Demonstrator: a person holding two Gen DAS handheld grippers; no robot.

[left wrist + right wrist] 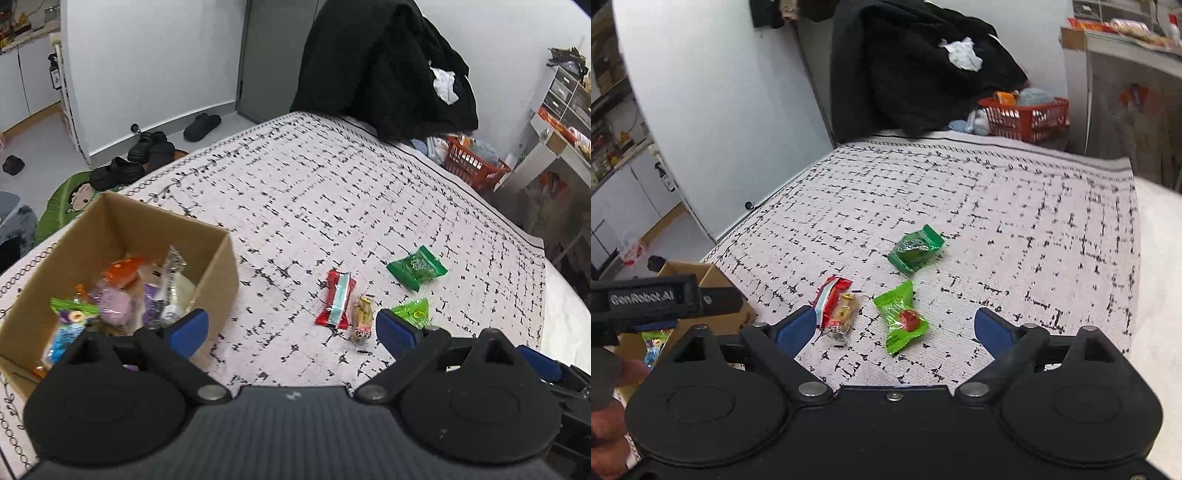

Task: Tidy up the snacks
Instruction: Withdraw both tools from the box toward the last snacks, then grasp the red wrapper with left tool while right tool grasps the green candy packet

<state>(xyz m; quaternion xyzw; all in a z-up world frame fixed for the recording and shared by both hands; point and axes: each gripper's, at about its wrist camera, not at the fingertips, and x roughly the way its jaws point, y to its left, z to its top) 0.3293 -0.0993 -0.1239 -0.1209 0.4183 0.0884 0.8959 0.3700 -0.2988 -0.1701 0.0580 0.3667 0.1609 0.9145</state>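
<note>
A cardboard box point(218, 266) with several wrapped snacks inside stands on the bed at the left; its corner also shows in the right wrist view point(716, 280). On the patterned bedspread lie a red snack bar point(336, 304) point(833, 297), a small clear-wrapped snack point(362, 319) point(844, 314), a dark green packet point(417, 267) point(916, 249) and a light green packet with a red sweet point(413, 312) point(901, 317). My left gripper point(291, 328) is open and empty, just right of the box. My right gripper point(894, 328) is open and empty, above the light green packet.
A black coat point(388, 66) hangs at the bed's far end. An orange basket point(469, 162) point(1027, 114) and shelves point(561, 107) stand at the far right. Shoes point(147, 155) lie on the floor at the left. The left gripper's body point(646, 299) shows at the left.
</note>
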